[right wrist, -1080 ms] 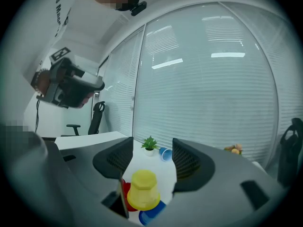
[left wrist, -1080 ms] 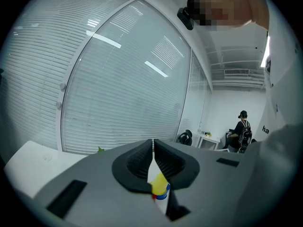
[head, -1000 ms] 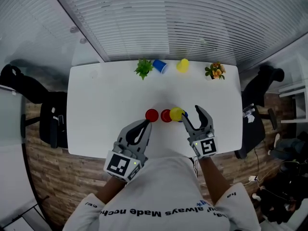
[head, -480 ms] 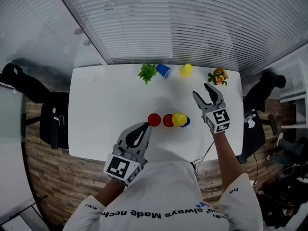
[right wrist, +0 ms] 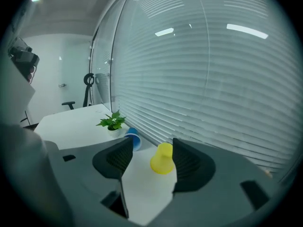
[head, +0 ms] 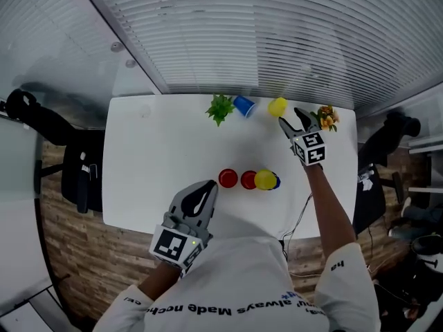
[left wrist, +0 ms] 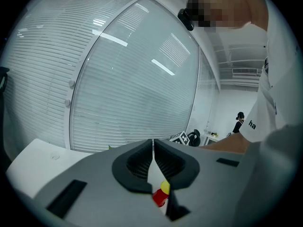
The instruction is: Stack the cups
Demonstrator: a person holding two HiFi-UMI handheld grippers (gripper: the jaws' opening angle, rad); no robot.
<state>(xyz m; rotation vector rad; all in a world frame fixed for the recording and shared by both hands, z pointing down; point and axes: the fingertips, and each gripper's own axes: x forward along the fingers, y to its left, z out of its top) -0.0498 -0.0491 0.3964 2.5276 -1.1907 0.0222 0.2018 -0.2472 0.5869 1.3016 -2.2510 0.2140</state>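
Note:
Two red cups (head: 228, 178) (head: 248, 180) stand in a row at mid-table. Next to them a yellow cup (head: 265, 180) sits on a blue cup (head: 276, 182). At the far edge a blue cup (head: 243, 105) lies on its side and a yellow cup (head: 277, 106) stands upside down. My right gripper (head: 291, 118) is open just short of that yellow cup (right wrist: 162, 158), which shows ahead between the jaws, untouched. Its jaws have just been opening wider. My left gripper (head: 206, 187) is shut and empty near the table's front edge; the red cup (left wrist: 159, 197) shows below its jaws.
A small green plant (head: 220, 107) stands left of the lying blue cup, and a pot of orange flowers (head: 325, 116) is right of my right gripper. Window blinds run behind the white table (head: 152, 158). Dark chairs flank the table's sides.
My right gripper has travelled from beside the mid-table cups to the far edge, up to the upside-down yellow cup. The left gripper has stayed near the front edge.

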